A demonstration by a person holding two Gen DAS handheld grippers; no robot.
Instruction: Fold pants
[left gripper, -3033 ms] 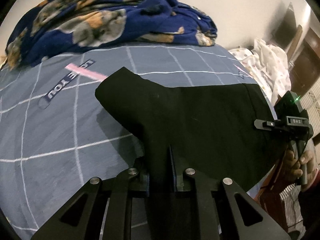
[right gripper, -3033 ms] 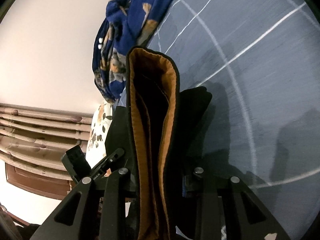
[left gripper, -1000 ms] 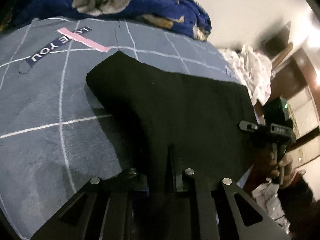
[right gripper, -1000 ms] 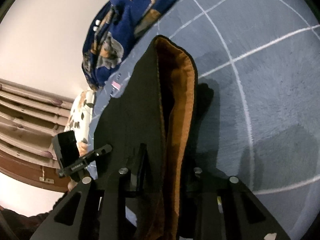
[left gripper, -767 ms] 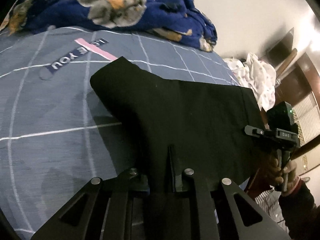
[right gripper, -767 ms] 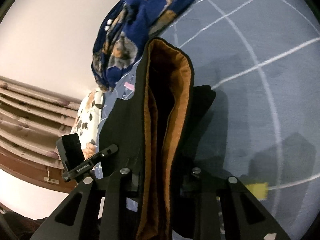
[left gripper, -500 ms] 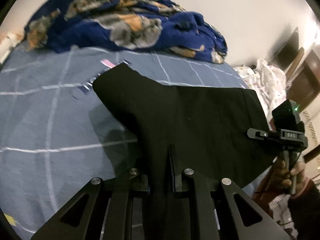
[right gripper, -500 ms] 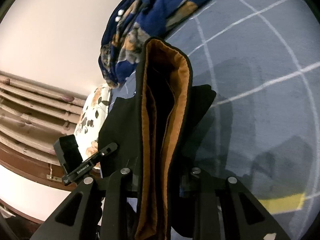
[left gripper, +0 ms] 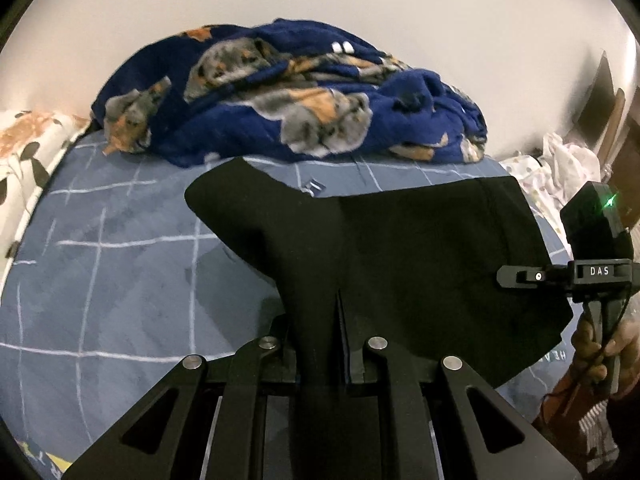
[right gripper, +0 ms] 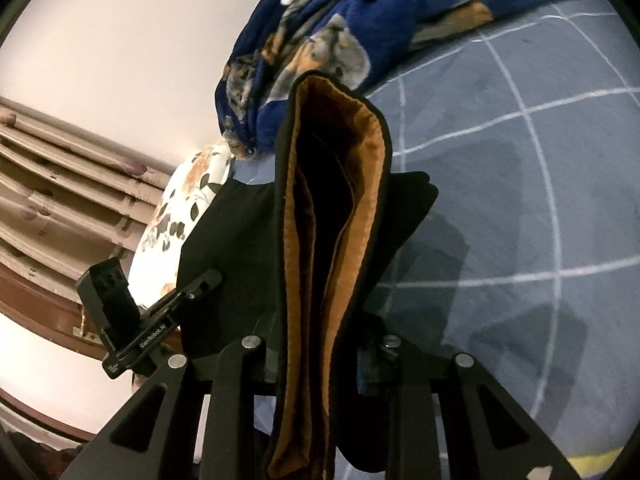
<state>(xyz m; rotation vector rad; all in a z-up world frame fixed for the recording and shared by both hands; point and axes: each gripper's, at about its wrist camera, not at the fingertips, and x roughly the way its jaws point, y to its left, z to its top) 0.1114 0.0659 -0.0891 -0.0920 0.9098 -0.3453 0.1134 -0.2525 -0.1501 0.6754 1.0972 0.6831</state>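
Both jaws pinch black pants (left gripper: 400, 248), orange lining (right gripper: 360, 184) showing.

Pants (left gripper: 400, 248) black, lining orange-brown; bedsheet (left gripper: 120, 280) grey-blue, white grid; blanket (left gripper: 288, 108) navy, dog print.

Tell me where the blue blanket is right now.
The blue blanket is bunched against the wall at the bed's far edge, just beyond the black pants in the left view.

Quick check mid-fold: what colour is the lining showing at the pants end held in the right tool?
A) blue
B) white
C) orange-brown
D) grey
C: the right wrist view shows the black pants bunched in the right tool, with an orange-brown lining exposed.
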